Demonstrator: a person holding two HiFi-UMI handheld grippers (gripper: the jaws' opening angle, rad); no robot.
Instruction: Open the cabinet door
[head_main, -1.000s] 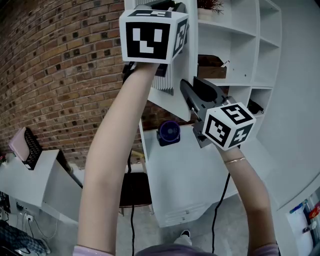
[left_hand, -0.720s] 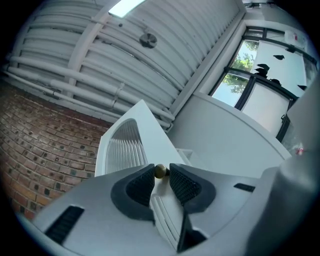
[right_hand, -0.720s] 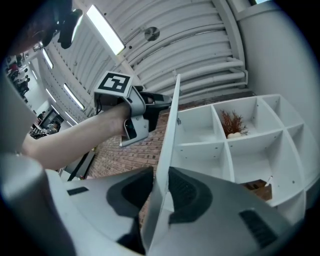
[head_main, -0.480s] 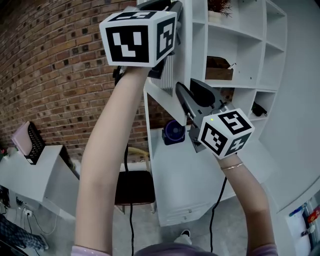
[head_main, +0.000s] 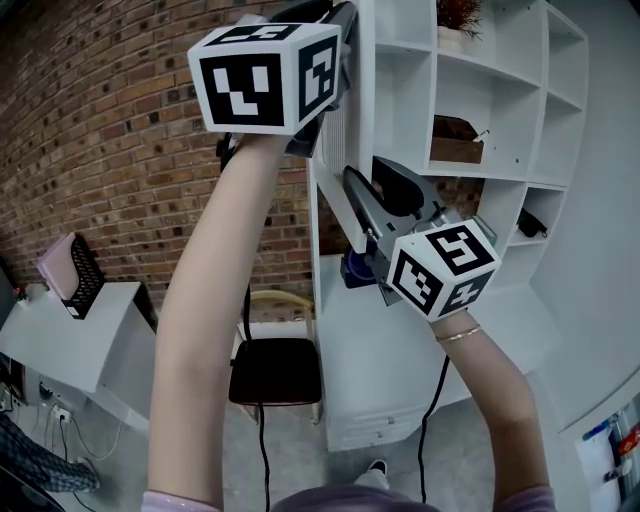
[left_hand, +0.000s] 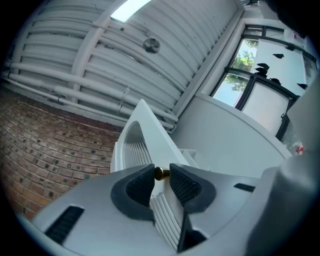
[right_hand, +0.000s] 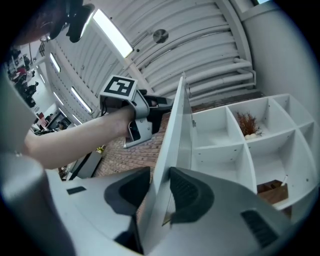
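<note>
brass knob (left_hand: 161, 173) between left gripper (left_hand: 162, 178) fingers (left_hand: 186, 188)

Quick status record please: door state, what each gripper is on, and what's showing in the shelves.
door: white cabinet door with ribbed panel, swung out from the white shelf unit, partly open
left gripper: jaws closed on the small brass knob on the door's front
right gripper: jaws astride the door's edge, opening
shelves: dried reddish plant in an upper compartment; brown wooden box lower down
</note>
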